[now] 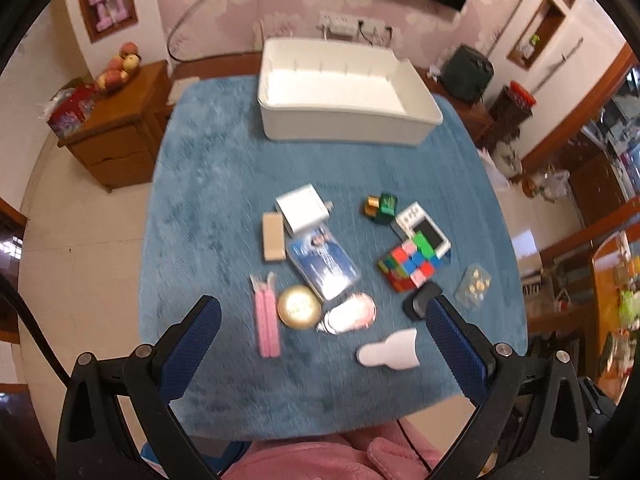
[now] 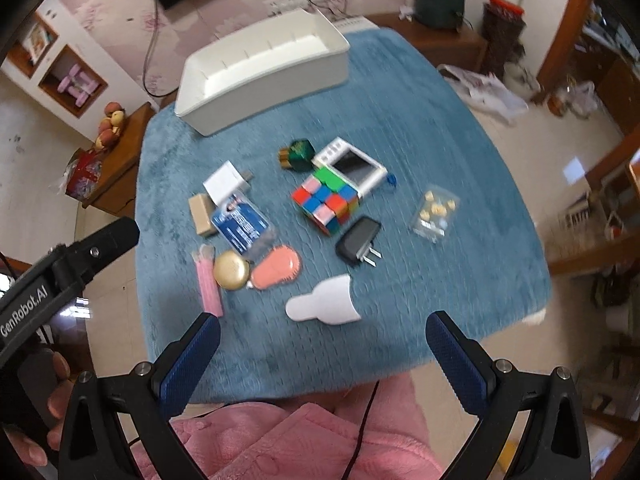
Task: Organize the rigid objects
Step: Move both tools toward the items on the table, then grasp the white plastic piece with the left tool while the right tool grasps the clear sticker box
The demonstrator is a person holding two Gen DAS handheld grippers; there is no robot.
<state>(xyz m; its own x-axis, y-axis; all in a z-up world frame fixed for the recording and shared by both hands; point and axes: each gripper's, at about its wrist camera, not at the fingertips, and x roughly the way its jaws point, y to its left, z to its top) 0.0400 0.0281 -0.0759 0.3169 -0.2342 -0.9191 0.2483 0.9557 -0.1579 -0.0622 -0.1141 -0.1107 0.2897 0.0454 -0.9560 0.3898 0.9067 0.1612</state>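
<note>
Blue plush cloth (image 1: pixel 208 168) covers the table. Small rigid items lie mid-cloth: colour cube (image 2: pixel 325 199), black charger (image 2: pixel 357 241), white scraper (image 2: pixel 324 306), gold tin (image 1: pixel 299 307). White bin (image 1: pixel 340 96) sits beyond, empty. My left gripper (image 1: pixel 322 314) and right gripper (image 2: pixel 322 334) hover spread, holding nothing.

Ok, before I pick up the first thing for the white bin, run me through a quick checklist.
1. Left hand-held gripper open, holding nothing: ok.
2. Right hand-held gripper open, holding nothing: ok.
3. White bin upright with nothing visible inside: ok.
4. White scraper lies apart from its neighbours, nearest the right hand-held gripper: ok.
5. Rubik's cube free to lift: not ok, it leans against the white handheld device.
6. Sharp view: not ok, both blurred.
</note>
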